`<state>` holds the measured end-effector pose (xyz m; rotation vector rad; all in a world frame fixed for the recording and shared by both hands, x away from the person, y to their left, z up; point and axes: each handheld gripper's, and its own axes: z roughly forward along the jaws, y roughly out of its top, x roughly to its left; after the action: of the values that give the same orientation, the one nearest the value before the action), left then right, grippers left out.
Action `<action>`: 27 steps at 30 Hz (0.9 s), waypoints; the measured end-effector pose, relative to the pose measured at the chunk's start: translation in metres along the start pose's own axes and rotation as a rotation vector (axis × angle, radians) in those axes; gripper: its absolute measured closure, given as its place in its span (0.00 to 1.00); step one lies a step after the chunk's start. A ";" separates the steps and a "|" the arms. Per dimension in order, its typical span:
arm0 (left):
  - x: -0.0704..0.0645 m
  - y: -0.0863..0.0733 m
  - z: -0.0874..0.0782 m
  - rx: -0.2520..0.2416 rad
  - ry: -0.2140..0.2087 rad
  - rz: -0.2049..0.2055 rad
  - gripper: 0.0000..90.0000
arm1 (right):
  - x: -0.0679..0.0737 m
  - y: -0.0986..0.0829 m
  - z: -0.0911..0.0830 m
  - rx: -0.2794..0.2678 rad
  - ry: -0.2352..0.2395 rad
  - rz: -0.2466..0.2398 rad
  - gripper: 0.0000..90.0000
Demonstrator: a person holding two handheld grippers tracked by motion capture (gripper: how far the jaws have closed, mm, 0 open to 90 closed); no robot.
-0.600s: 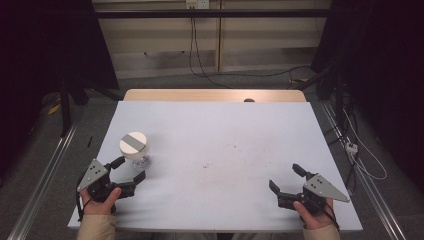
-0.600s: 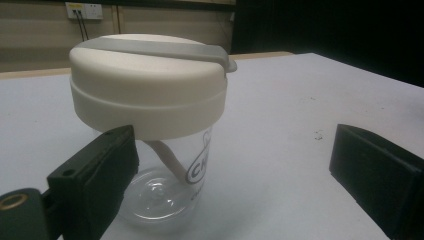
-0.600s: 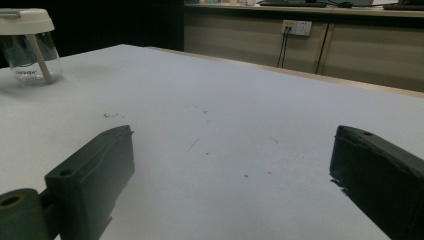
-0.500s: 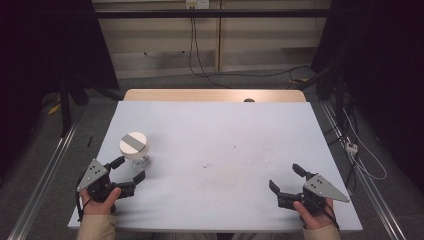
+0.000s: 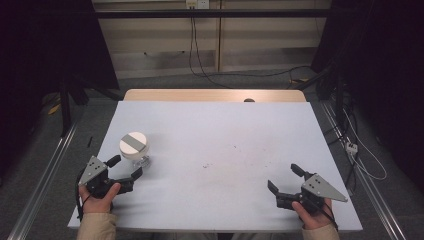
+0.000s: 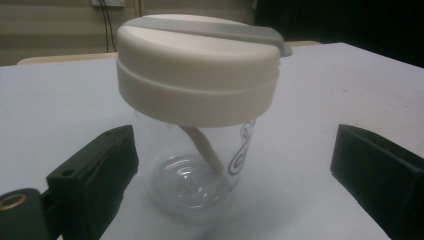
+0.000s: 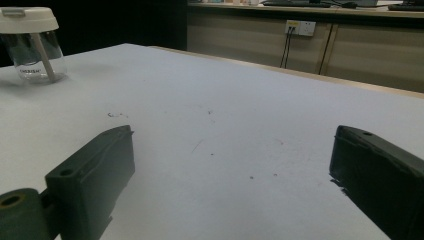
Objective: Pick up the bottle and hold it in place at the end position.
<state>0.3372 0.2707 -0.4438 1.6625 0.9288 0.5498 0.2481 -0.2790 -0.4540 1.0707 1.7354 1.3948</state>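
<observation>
A clear glass jar [image 5: 135, 148] [image 6: 200, 165] [image 7: 37, 55] with a cream lid and a grey strip across the top stands upright on the white table [image 5: 215, 135], at its left. Inside it leans a pale stick. My left gripper [image 5: 125, 167] [image 6: 230, 170] is open just in front of the jar, its jaws wide on either side and not touching it. At the table's near right, my right gripper [image 5: 284, 179] [image 7: 230, 170] is open over bare tabletop with nothing between its jaws.
The white surface has faint specks and scuffs [image 5: 220, 162] near its middle. A wooden strip [image 5: 215, 95] runs along the far edge. Metal rails [image 5: 45, 175] flank the table, and cables [image 5: 360, 155] lie on the floor at the right.
</observation>
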 end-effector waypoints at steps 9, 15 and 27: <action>0.009 0.002 0.015 0.016 0.036 -0.037 0.05 | 0.000 0.000 0.001 -0.001 0.001 -0.006 0.04; 0.011 0.003 0.027 0.035 0.043 -0.041 0.05 | 0.001 -0.001 0.002 0.004 0.001 -0.022 0.04; 0.010 0.007 0.044 0.051 0.054 -0.036 0.05 | 0.002 0.000 0.000 0.002 0.000 -0.031 0.04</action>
<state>0.3779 0.2525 -0.4513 1.6802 1.0175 0.5535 0.2475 -0.2770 -0.4541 1.0407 1.7461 1.3740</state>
